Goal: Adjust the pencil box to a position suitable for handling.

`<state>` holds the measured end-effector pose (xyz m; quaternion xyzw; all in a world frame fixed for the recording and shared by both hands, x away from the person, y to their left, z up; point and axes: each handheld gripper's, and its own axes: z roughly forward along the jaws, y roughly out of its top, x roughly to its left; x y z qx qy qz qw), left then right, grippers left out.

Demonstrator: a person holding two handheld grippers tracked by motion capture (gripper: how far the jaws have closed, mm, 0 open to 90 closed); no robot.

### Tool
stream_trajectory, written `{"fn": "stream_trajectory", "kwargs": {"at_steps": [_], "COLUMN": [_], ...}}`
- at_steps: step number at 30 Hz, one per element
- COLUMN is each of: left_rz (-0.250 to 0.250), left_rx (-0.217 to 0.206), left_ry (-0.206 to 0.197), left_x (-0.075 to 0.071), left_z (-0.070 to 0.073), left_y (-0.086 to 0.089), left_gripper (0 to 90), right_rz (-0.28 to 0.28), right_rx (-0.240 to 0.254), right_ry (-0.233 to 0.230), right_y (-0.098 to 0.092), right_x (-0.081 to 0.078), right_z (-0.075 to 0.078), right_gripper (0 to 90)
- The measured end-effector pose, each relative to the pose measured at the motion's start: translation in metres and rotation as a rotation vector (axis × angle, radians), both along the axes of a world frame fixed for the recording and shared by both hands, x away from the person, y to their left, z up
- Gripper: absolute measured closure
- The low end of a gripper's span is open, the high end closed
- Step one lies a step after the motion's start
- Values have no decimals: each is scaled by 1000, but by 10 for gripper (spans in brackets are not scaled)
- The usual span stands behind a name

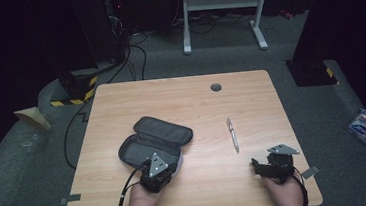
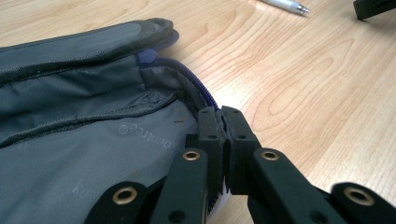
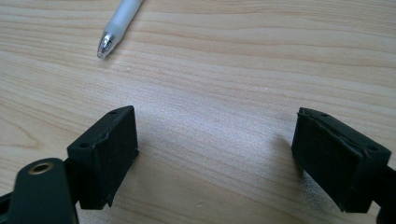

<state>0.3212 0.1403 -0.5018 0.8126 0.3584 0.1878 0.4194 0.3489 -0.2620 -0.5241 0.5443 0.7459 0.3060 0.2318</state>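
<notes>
Left gripper (image 2: 223, 122): jaws clamped on the near rim of the pencil case (image 1: 147, 149), right at the zipper edge (image 2: 200, 91). Case lies open on the table (image 1: 180, 90), lid flap folded back toward the far side, interior looks empty as far as visible. Right gripper (image 3: 215, 156): jaws spread wide, holding nothing, low over bare wood near the table's front right. Pen (image 1: 232, 135) lies loose on the table between case and right gripper, tip pointing toward the right gripper. My read: case opened and pinned, that part's done. Left to do: grab pen, put it in the case, probably close it.
</notes>
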Motion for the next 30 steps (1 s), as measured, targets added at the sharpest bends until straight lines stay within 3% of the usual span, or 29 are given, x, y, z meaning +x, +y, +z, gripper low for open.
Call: {"fn": "stream_trajectory", "kwargs": {"at_steps": [4, 7, 12, 17, 21, 26, 27, 30], "left_rz": [-2, -14, 2, 75, 121, 201, 236, 263], "left_rx": [-3, -11, -24, -32, 5, 12, 16, 12], "left_ry": [-7, -19, -50, -71, -88, -93, -94, -92], "left_x": [1, 0, -3, -2, 0, 4, 5, 6], "left_z": [0, 4, 15, 21, 20, 20, 19, 18], "left_y": [-4, -3, 7, 29, 42, 67, 77, 84], "left_gripper": [861, 739, 719, 703, 690, 676, 676, 678], "right_rz": [-2, -2, 1, 1, 1, 0, 0, 0], "right_rx": [1, 1, 0, 0, -1, 1, 1, 1], "right_ry": [1, 1, 0, 0, 2, 3, 3, 3], "right_y": [0, 0, 0, 0, 0, 0, 0, 0], "right_x": [0, 0, 0, 0, 0, -1, -1, -1], "right_z": [0, 0, 0, 0, 0, 0, 0, 0], "right_gripper": [142, 143, 146, 146, 146, 148, 148, 148]}}
